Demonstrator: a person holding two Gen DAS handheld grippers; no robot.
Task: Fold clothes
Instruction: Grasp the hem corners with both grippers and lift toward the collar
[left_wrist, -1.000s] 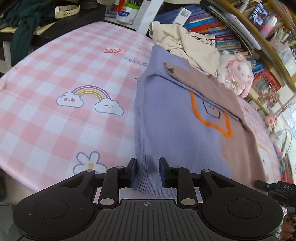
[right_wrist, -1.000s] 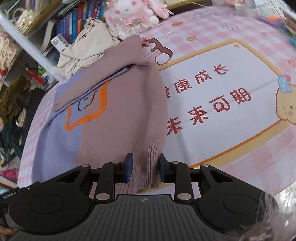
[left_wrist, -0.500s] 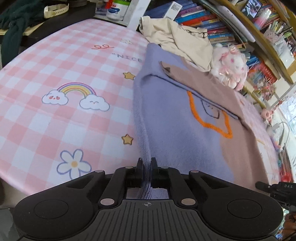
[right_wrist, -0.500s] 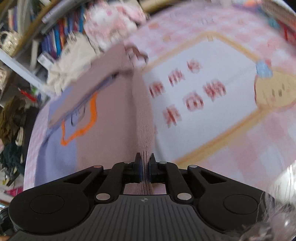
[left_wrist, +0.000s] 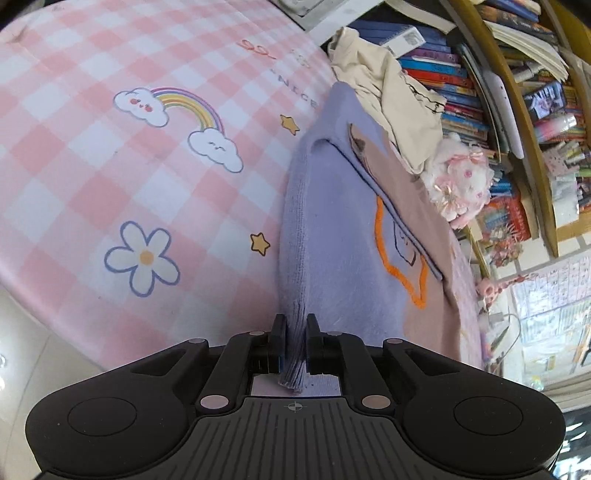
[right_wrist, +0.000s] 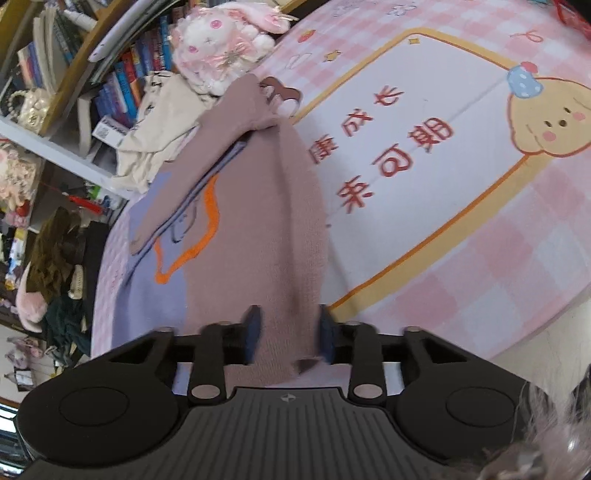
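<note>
Left gripper (left_wrist: 294, 341) at lower centre of its frame, jaws opening slightly yet pinching the lilac hem of the sweater (left_wrist: 343, 236). Right gripper (right_wrist: 289, 338) at lower centre, jaws opening and stood spread, the mauve hem lying between the pads; contact on both pads unclear. Sweater lay flat, running from bottom centre toward the upper middle on the pink checked cloth (left_wrist: 92, 173). Cream garment (left_wrist: 395, 96) and plush toy (left_wrist: 458, 184) beyond it, by the bookshelf (left_wrist: 517, 74).

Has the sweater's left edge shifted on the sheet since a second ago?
Yes. The sweater's left edge has drawn rightward, away from the flower print, uncovering the yellow star beside it on the checked sheet.
</note>
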